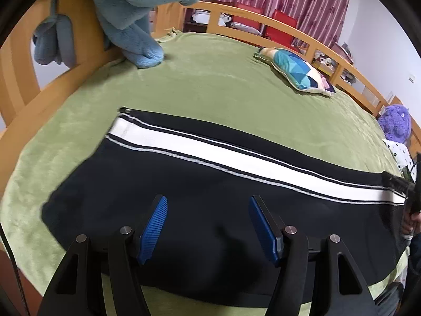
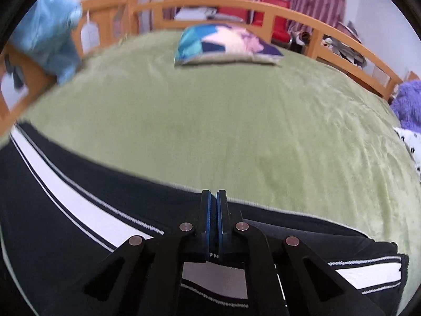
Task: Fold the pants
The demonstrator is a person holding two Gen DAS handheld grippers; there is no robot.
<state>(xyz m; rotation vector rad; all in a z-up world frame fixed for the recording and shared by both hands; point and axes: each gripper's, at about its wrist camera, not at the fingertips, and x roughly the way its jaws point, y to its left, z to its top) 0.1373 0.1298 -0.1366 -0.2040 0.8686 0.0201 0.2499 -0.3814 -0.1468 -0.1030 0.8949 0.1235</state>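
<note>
Black pants (image 1: pixel 184 197) with a broad white side stripe lie flat across a green blanket (image 1: pixel 210 79). My left gripper (image 1: pixel 208 212) hovers open just above the black cloth near the front edge, its blue pads (image 1: pixel 155 226) apart and empty. In the right wrist view the pants (image 2: pixel 52 210) stretch from the left to the lower right, with a folded layer under the gripper. My right gripper (image 2: pixel 217 205) has its pads pressed together over the far edge of the pants; whether cloth is pinched between them is hidden. The right gripper also shows at the right edge of the left wrist view (image 1: pixel 405 187).
A light blue plush blanket (image 1: pixel 136 18) hangs over the wooden bed frame (image 1: pixel 302 36) at the back left. A patchwork pillow (image 1: pixel 297 71) lies at the far side. A purple plush toy (image 1: pixel 397 121) and a dotted white cloth (image 1: pixel 400 152) sit at the right.
</note>
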